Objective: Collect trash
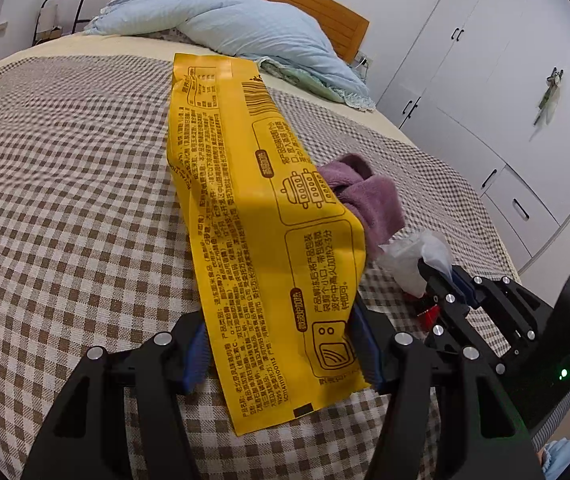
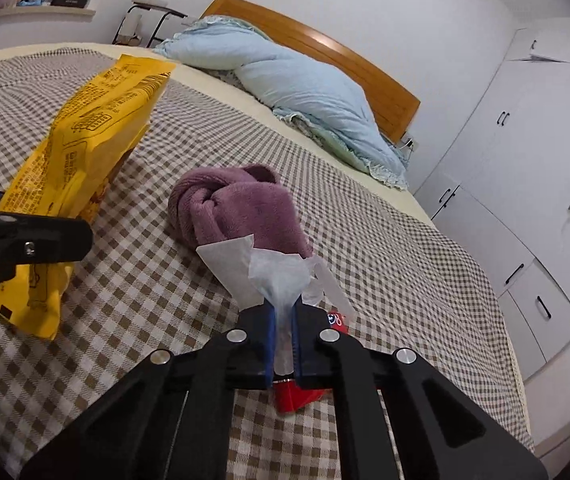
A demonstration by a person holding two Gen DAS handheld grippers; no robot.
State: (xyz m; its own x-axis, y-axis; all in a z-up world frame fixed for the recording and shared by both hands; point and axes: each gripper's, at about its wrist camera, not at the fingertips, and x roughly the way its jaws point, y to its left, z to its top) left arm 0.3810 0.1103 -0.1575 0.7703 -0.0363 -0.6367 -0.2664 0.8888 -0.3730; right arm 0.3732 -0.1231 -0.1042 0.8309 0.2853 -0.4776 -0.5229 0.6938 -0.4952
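A long yellow snack bag (image 1: 261,216) with printed text is lifted above the checked bed cover (image 1: 65,184), and my left gripper (image 1: 281,354) is shut on its lower end between blue pads. In the right wrist view the same yellow bag (image 2: 85,140) hangs at the left. My right gripper (image 2: 283,346) is shut on a crumpled clear plastic wrapper (image 2: 281,276), whose red printed end (image 2: 297,398) shows below the fingers. The left wrist view shows the clear wrapper (image 1: 409,260) at the right, held in the right gripper (image 1: 441,286).
A rolled purple towel (image 2: 237,204) lies on the bed just beyond the wrapper. A light blue duvet (image 2: 297,88) is piled against the wooden headboard (image 2: 325,48). White wardrobes (image 2: 525,200) stand along the right side. A small side table (image 2: 153,12) stands at the back left.
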